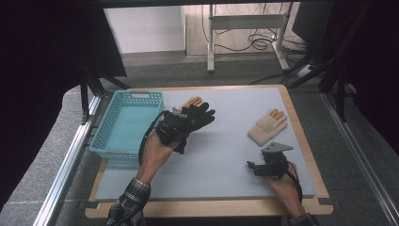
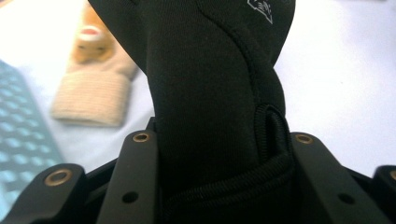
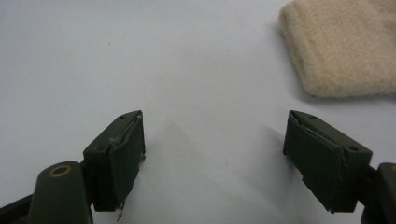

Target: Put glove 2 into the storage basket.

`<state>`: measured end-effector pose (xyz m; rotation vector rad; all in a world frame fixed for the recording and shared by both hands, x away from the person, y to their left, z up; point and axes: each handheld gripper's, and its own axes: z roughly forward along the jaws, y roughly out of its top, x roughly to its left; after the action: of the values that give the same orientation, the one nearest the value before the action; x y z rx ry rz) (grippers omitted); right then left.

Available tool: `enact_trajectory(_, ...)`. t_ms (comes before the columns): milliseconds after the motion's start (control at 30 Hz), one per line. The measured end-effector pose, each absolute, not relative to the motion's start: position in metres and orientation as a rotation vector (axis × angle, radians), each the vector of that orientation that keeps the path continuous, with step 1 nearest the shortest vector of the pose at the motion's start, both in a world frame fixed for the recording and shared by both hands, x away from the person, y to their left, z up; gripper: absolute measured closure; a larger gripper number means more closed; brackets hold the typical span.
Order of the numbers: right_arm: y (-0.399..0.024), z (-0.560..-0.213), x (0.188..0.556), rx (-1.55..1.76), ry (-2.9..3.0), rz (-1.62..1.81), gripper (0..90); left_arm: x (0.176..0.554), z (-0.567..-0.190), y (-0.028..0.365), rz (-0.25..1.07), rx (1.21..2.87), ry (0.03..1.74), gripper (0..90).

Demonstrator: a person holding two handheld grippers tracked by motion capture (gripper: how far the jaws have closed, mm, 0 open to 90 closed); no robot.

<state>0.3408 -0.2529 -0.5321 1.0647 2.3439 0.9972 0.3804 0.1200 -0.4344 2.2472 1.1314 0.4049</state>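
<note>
Grip on the black glove [image 1: 196, 116] is already made: the left gripper [image 1: 175, 128] is clenched on its cuff, and in the left gripper view the dark fabric [image 2: 210, 93] is pinched between the two jaws and rises away from them. The glove hangs lifted off the surface [image 1: 221, 150], just to the right of the blue basket [image 1: 123, 123]. Behind it lies a beige glove with orange fingertips [image 1: 193, 101], close to the basket's far corner; whether the black glove touches it is hard to tell from the high view.

The step in hand looks like carrying the black glove to the basket. The next move calls for swinging the left gripper leftward over the basket's rim and letting go once the whole glove is above the inside, so that no finger drapes over the wall.

The right gripper [image 1: 256, 165] rests low near the front of the surface, jaws spread wide and holding nothing. A second beige glove [image 1: 267, 126] lies just beyond it, its cuff [image 3: 341, 51] ahead of the jaws, likely the next pick.
</note>
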Motion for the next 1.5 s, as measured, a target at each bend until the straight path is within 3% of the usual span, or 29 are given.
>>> enact_trajectory(733,-0.253,-0.532,0.341,1.064,2.344,0.998,20.0,0.404,-0.395,0.233,0.57,2.093,1.474,62.3)
enact_trajectory(1133,-0.253,-0.532,0.341,1.065,2.343,0.999,20.0,0.427,-0.437,0.283,0.517,2.092,1.704,61.8)
enact_trajectory(1500,-0.253,-0.532,0.341,1.066,2.343,0.999,20.0,0.447,-0.482,0.302,0.447,2.16,1.865,60.9)
